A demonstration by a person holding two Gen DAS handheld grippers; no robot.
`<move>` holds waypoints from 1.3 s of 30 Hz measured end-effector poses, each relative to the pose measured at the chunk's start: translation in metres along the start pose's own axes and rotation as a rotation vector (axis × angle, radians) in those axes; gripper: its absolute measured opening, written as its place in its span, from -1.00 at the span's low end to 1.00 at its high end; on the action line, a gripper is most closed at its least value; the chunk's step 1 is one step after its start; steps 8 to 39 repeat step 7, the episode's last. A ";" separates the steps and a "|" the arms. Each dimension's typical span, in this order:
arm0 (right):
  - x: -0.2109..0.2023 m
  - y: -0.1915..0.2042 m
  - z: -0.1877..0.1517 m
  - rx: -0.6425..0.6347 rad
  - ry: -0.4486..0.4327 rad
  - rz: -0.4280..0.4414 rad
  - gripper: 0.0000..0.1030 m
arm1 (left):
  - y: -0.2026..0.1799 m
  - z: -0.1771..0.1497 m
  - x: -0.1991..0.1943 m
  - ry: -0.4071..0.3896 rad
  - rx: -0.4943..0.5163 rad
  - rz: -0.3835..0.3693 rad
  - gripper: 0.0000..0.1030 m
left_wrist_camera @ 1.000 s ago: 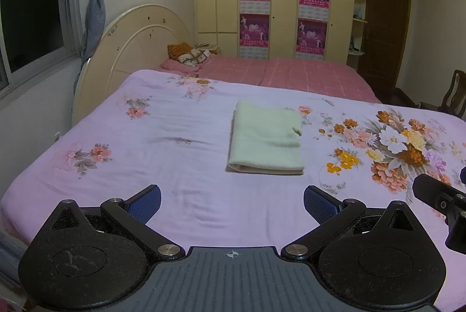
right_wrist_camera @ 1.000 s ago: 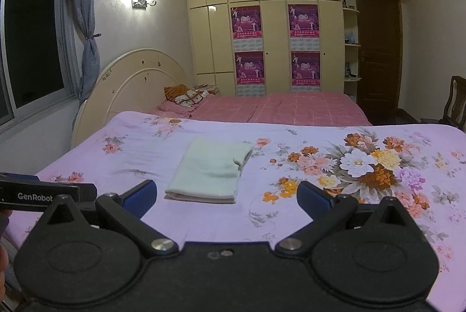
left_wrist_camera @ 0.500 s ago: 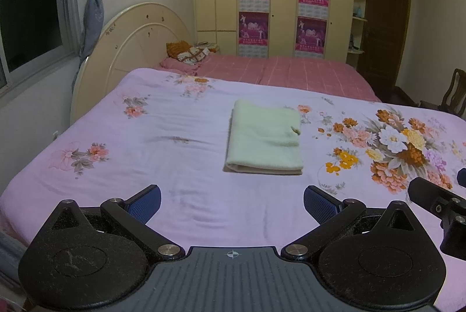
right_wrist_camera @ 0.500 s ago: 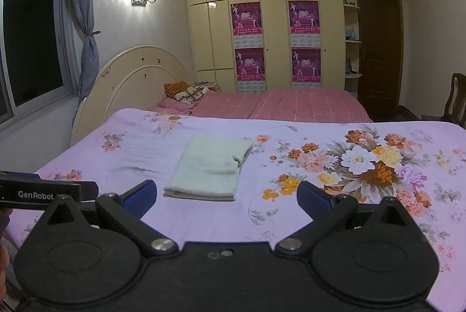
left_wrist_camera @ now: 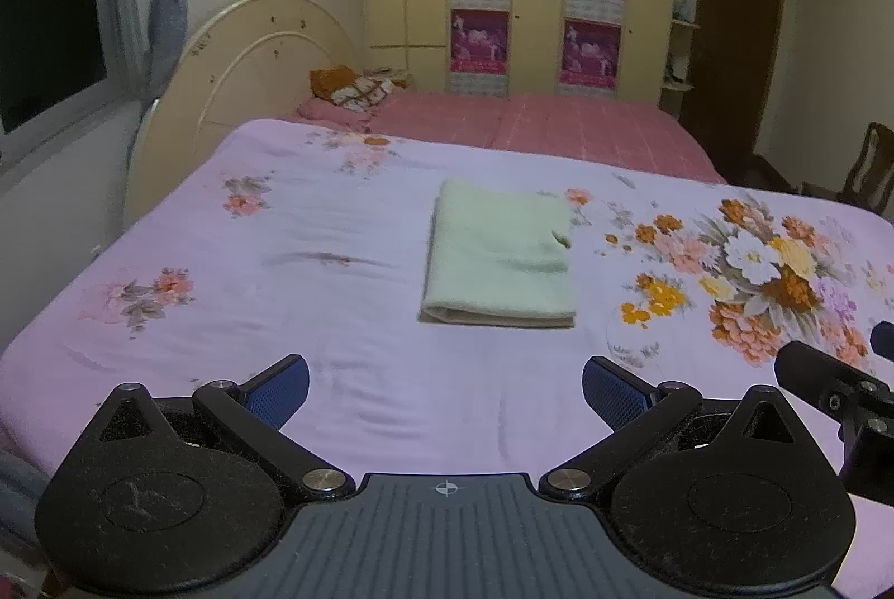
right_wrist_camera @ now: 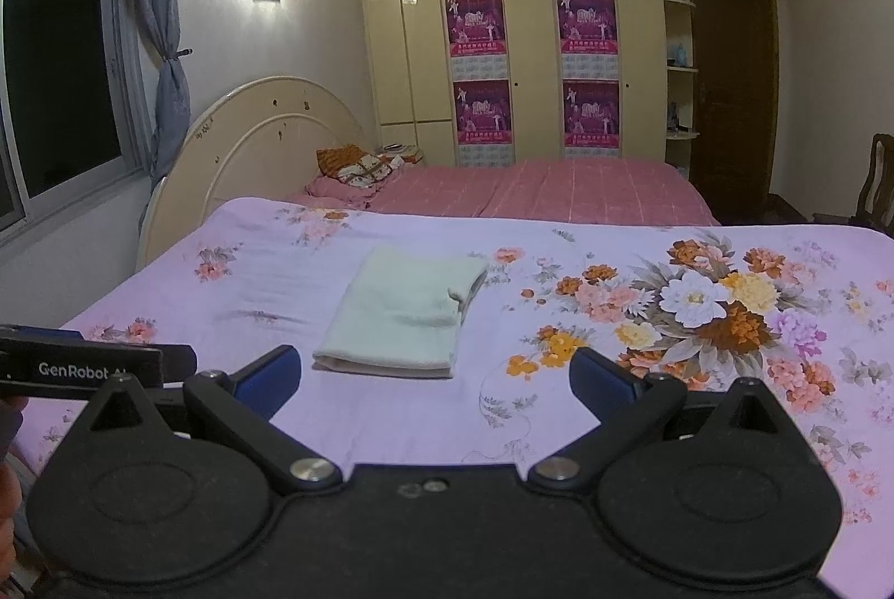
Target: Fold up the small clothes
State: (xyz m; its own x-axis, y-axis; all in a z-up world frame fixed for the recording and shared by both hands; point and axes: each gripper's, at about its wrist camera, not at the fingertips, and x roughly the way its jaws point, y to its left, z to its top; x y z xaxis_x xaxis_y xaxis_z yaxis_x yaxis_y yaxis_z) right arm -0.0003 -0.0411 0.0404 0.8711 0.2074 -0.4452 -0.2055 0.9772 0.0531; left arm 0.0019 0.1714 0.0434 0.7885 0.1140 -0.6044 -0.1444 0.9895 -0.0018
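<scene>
A pale green cloth [left_wrist_camera: 500, 258] lies folded into a flat rectangle on the lilac flowered bedspread [left_wrist_camera: 279, 275]; it also shows in the right wrist view [right_wrist_camera: 408, 314]. My left gripper [left_wrist_camera: 445, 389] is open and empty, held above the near part of the bed, well short of the cloth. My right gripper [right_wrist_camera: 434, 375] is open and empty, just short of the cloth's near edge. The left gripper's body [right_wrist_camera: 95, 367] shows at the left of the right wrist view. The right gripper's body [left_wrist_camera: 832, 386] shows at the right of the left wrist view.
A cream headboard [right_wrist_camera: 262, 146] stands at the left. A second bed with a pink cover [right_wrist_camera: 559, 194] and pillows [right_wrist_camera: 357, 166] lies behind. Wardrobes with posters [right_wrist_camera: 531, 68] line the back wall. A wooden chair [right_wrist_camera: 877, 185] stands at the right.
Both grippers have drawn back and risen slightly from the cloth. The cloth has not moved. Both stay open.
</scene>
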 end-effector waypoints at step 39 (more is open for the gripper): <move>0.011 -0.005 0.001 0.004 0.022 -0.005 0.98 | -0.003 0.003 0.024 0.023 0.022 0.020 1.00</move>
